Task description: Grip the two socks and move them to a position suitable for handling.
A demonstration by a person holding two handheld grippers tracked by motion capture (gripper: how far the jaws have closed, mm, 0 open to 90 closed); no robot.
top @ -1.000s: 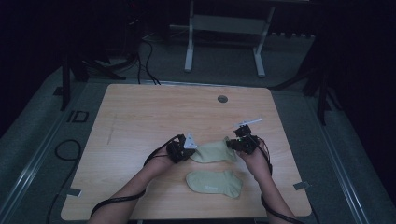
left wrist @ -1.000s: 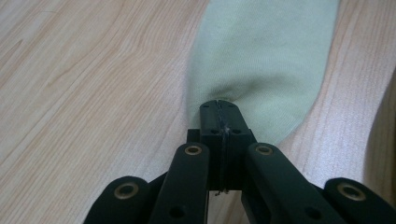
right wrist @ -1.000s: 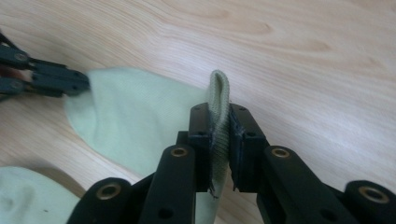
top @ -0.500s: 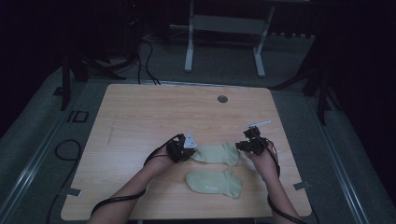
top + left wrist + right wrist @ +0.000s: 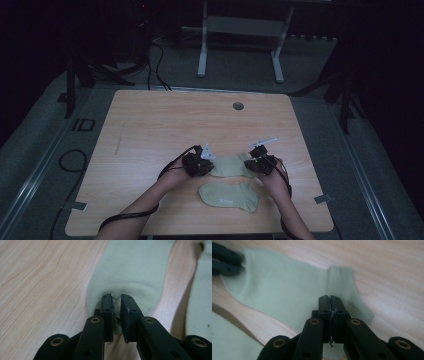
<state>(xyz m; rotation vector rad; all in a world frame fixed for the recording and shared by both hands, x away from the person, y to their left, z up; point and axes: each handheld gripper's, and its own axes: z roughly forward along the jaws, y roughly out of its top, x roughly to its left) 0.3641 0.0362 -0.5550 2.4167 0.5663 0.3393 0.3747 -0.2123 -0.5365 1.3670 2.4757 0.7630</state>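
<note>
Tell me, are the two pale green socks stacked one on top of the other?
No, in the high view the far sock and the near sock lie apart, with bare table between them.

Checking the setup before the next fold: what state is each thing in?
Far sock: flat on the table, pinched at both ends.
Near sock: lying flat, untouched.
Left gripper: shut on the far sock's toe.
Right gripper: shut on the far sock's cuff end.

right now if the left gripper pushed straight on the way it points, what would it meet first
More of the far sock that the left gripper already pinches by the toe; beyond it, probably the right gripper at the cuff end, though depth is unclear.
</note>
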